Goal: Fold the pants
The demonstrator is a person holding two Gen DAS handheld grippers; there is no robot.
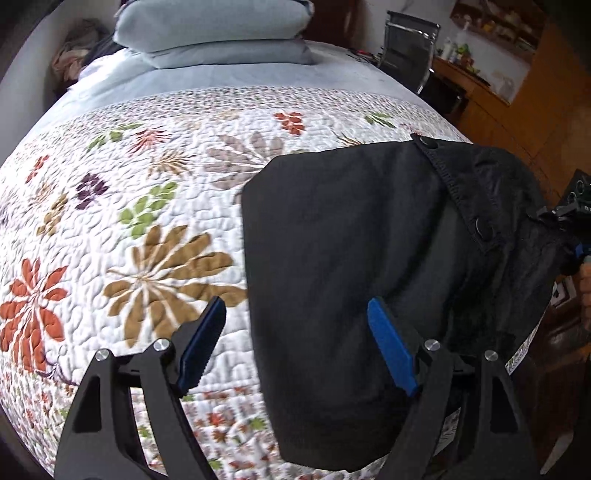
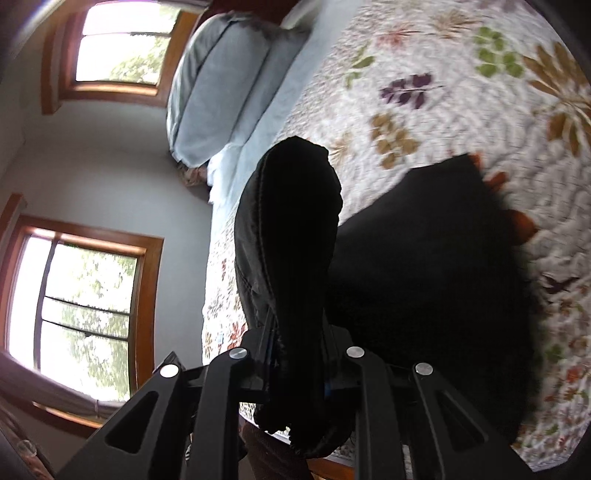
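Note:
Black pants (image 1: 351,240) lie partly folded on the floral quilt (image 1: 147,221) at the bed's right side, the waistband with snap buttons raised at the upper right. My left gripper (image 1: 295,343) is open just above the pants' left edge, one blue pad (image 1: 391,347) over the cloth, the other over the quilt. My right gripper (image 2: 295,354) is shut on a bunched part of the pants (image 2: 295,229) and holds it up above the rest of the pants (image 2: 436,258). It shows at the right edge of the left wrist view (image 1: 569,218).
Two grey-blue pillows (image 1: 218,33) are stacked at the head of the bed. A chair (image 1: 406,48) and wooden desk (image 1: 480,92) stand beyond the bed's right side. Two windows (image 2: 85,299) are in the wall on the far side. The bed's right edge runs close under the pants.

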